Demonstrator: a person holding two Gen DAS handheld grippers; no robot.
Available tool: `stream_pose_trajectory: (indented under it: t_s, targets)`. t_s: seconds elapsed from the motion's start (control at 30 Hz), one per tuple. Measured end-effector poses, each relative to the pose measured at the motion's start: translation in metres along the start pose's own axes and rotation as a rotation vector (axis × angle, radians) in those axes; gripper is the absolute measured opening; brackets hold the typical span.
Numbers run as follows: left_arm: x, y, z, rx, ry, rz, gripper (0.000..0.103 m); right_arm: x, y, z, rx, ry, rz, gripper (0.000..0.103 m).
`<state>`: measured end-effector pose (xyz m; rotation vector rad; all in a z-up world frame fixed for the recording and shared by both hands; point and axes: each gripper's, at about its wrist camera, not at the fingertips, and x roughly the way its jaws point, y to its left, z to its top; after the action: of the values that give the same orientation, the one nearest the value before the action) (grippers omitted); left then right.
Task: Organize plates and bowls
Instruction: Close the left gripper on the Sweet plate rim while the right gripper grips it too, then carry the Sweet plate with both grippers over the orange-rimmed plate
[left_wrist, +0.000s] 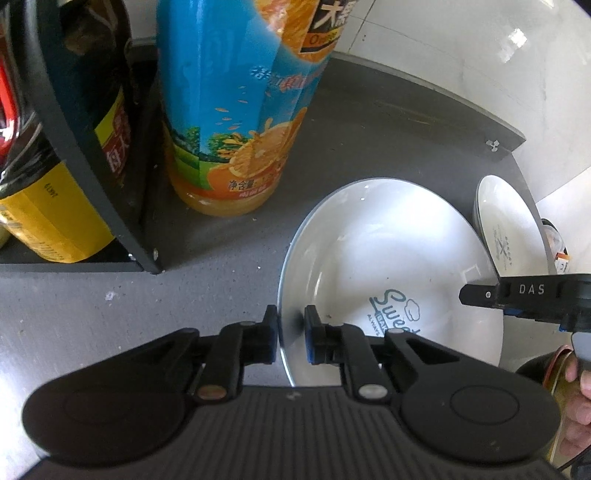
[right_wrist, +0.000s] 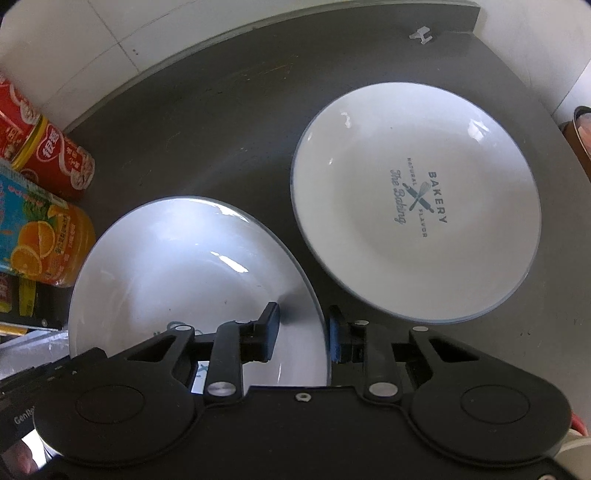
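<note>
A white deep plate printed "Sweet" lies on the dark grey counter. My left gripper is shut on its left rim, one finger inside and one outside. My right gripper is open and straddles the same plate's right rim, with a wide gap between its fingers. One of its fingers shows over the plate in the left wrist view. A second white plate printed "Bakery" lies flat just beyond, apart from the first.
A tall orange juice bottle stands close to the left of the plates. Dark bottles sit in a black rack. Red cans lie by the white tiled wall. A hand shows at the right edge.
</note>
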<state>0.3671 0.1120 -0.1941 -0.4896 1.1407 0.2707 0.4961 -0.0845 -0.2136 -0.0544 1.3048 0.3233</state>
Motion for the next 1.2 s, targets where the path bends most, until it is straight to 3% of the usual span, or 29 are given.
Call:
stream_pose_trajectory:
  t_s: [0.5, 0.9, 1.2]
  targets:
    - [-0.037, 0.015, -0.012, -0.023, -0.036, -0.009, 0.011, -0.031, 0.013, -0.031, -0.074, -0.089, 0.041, 0.020]
    - [-0.067, 0.017, -0.019, 0.003, -0.069, -0.018, 0.011, -0.065, 0.008, -0.058, -0.062, -0.160, 0.111, 0.017]
    - [-0.079, 0.031, -0.031, -0.042, -0.093, -0.020, 0.012, -0.088, 0.014, -0.077, -0.088, -0.200, 0.170, 0.013]
